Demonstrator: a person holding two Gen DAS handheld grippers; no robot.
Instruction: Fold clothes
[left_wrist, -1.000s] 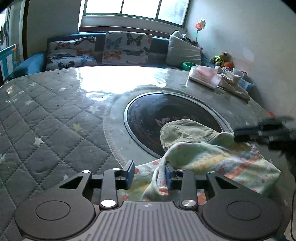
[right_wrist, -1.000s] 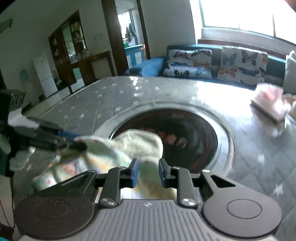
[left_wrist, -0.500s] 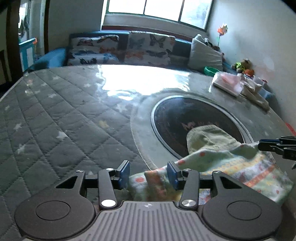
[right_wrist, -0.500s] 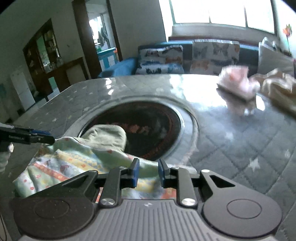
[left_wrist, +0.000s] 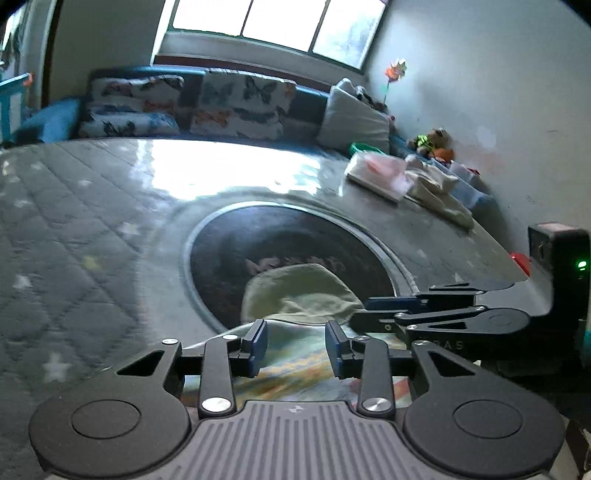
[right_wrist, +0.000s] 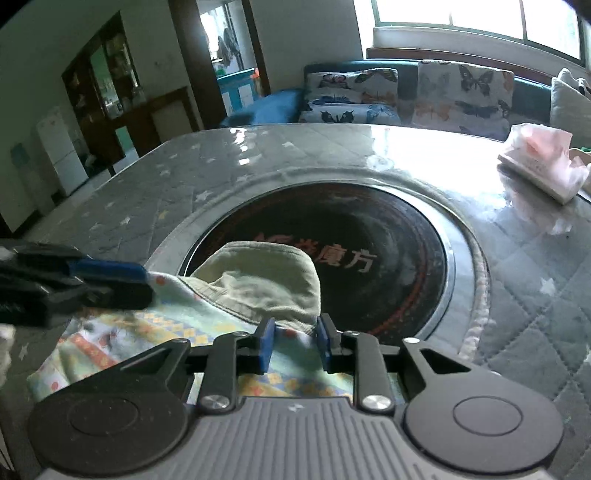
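Now both claws released: left claw (left_wrist: 295, 341) and right claw (right_wrist: 293, 341) parted over patterned garment (right_wrist: 122, 343), a second ago pinched. Laid flatter on table (right_wrist: 535, 295); fold apparently set down.

Left gripper (left_wrist: 295, 345): jaws apart, wide gap, blue pads (left_wrist: 258, 347) facing each other, nothing pinched between, held low and level. Right gripper (right_wrist: 293, 343): jaws apart, narrower gap, also low. The two sit close together, fingers crossing almost at right angles; each shows side-on in the other's view.
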